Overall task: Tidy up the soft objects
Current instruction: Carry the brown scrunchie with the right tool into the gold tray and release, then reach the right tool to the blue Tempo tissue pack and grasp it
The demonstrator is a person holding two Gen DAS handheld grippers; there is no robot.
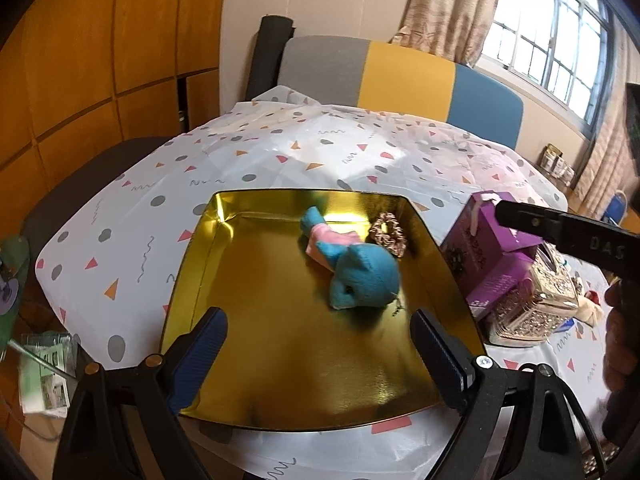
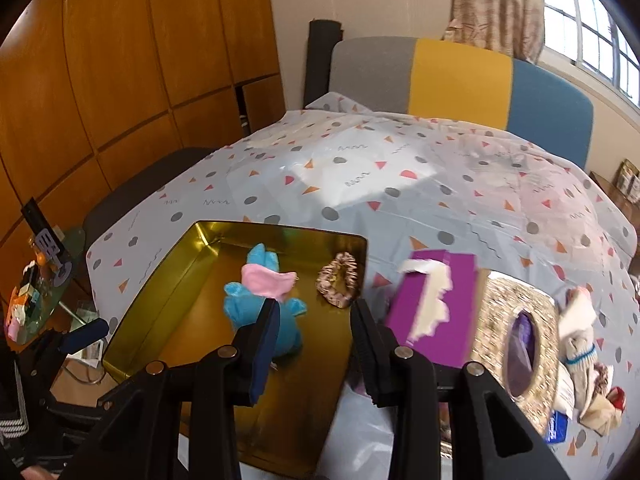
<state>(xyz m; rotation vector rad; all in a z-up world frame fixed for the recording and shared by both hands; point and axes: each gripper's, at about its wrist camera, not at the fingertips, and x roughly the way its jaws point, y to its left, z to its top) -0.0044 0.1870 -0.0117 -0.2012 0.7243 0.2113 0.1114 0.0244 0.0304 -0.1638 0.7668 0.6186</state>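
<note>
A gold tray (image 1: 192, 264) (image 2: 152, 300) sits on the patterned tablecloth. Inside it lie a blue plush toy (image 1: 360, 272) (image 2: 256, 312) with a pink piece, and a brownish scrunchie (image 1: 388, 236) (image 2: 338, 284) at the far right corner. My left gripper (image 1: 318, 320) hovers wide open over the tray's near half, short of the plush and holding nothing. My right gripper (image 2: 316, 312) is partly open over the tray's right side, just short of the scrunchie. Nothing is between its pads. One right finger (image 1: 532, 220) reaches in above the purple box.
Right of the tray stand a purple tissue box (image 1: 480, 248) (image 2: 436, 304) and a glittery box (image 1: 536, 304) (image 2: 520, 320). Socks and small soft items (image 2: 580, 344) lie further right. A striped chair back (image 2: 460, 76) stands behind the table, and a cluttered side table (image 2: 36, 300) sits left.
</note>
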